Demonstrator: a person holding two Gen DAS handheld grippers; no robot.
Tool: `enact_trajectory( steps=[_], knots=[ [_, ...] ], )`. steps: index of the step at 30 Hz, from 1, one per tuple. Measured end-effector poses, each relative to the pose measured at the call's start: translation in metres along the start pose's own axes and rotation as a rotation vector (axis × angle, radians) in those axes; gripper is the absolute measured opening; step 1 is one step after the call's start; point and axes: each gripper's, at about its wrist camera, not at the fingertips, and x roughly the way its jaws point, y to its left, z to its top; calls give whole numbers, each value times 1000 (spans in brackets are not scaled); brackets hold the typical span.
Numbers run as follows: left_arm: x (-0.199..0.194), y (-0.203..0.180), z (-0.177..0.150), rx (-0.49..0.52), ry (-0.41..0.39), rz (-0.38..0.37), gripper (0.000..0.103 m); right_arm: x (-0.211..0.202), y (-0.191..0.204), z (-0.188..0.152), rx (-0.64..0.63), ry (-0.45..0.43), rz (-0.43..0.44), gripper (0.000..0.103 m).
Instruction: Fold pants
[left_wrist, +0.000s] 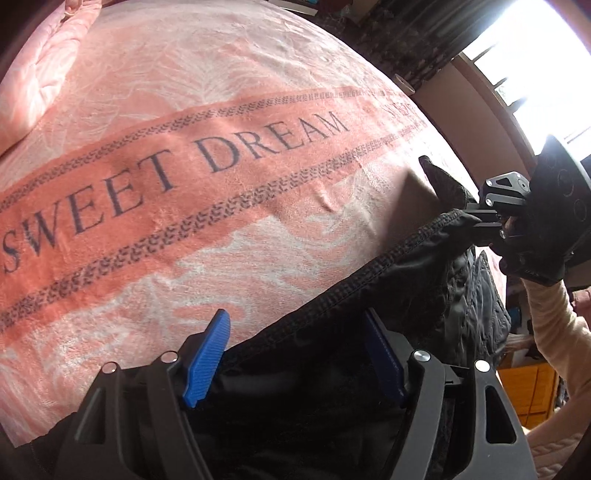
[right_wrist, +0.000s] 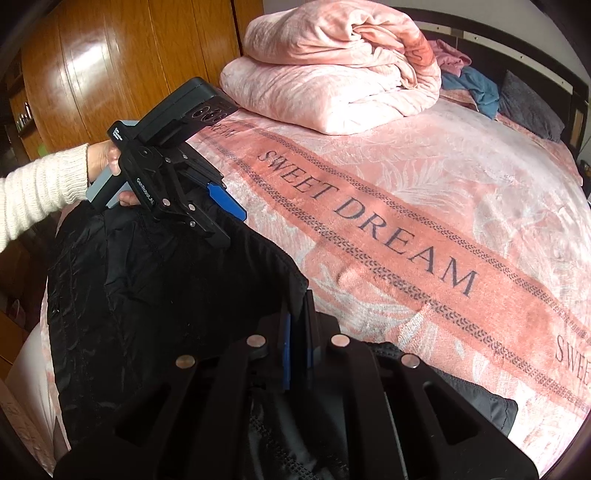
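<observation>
Since the black pants (right_wrist: 155, 295) are soft, limp and slick at the bed's (right_wrist: 443, 177) near edge, grip the waistband: right tongs (right_wrist: 297, 354) clamp it; left tongs (left_wrist: 295, 354) straddle it wide, apparently unpinched.

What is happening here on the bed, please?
A person holds a two-finger gripper in each hand over a pink blanket. The right gripper is shut on the waistband of black pants. The left gripper has its jaws apart around the same edge. No fold is made yet.
</observation>
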Motion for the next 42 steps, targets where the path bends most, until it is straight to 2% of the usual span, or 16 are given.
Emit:
enact_trajectory(
  steps=[1, 2, 3, 4, 5, 8, 11, 13, 16, 20, 25, 33, 39, 42],
  knots=[
    [3, -3, 0, 20, 14, 21, 66, -2, 1, -1, 1, -3, 1, 5],
    [6, -4, -2, 36, 25, 40, 54, -2, 3, -1, 2, -6, -1, 5],
    [10, -6, -3, 49, 38, 64, 48, 0, 3, -2, 6, -4, -3, 5],
    [12, -8, -6, 56, 44, 69, 30, 1, 4, -2, 10, -1, -8, 5],
    [13, -10, -10, 68, 47, 75, 18, 2, 6, -4, 17, -3, -15, 5],
    [5, -20, -22, 105, -3, 114, 8, 0, 8, -6, 51, -26, -37, 5],
    [-20, -33, -31, 103, -88, 148, 7, -11, 11, -7, 98, -65, -63, 5],
    [-40, -50, -40, 111, -147, 196, 7, -25, 19, -8, 118, -102, -73, 5],
    [-70, -88, -62, 135, -232, 278, 7, -50, 37, -12, 118, -156, -102, 6],
    [-99, -138, -101, 148, -305, 357, 7, -86, 73, -23, 91, -213, -127, 7],
    [-112, -183, -148, 135, -336, 394, 7, -116, 115, -44, 72, -234, -133, 8],
    [-108, -225, -207, 78, -375, 413, 8, -139, 159, -85, 113, -232, -131, 11],
    [-91, -244, -245, 24, -371, 409, 9, -139, 186, -119, 159, -179, -113, 11],
    [-78, -248, -262, -16, -350, 384, 10, -133, 196, -137, 181, -135, -106, 11]
  ],
)
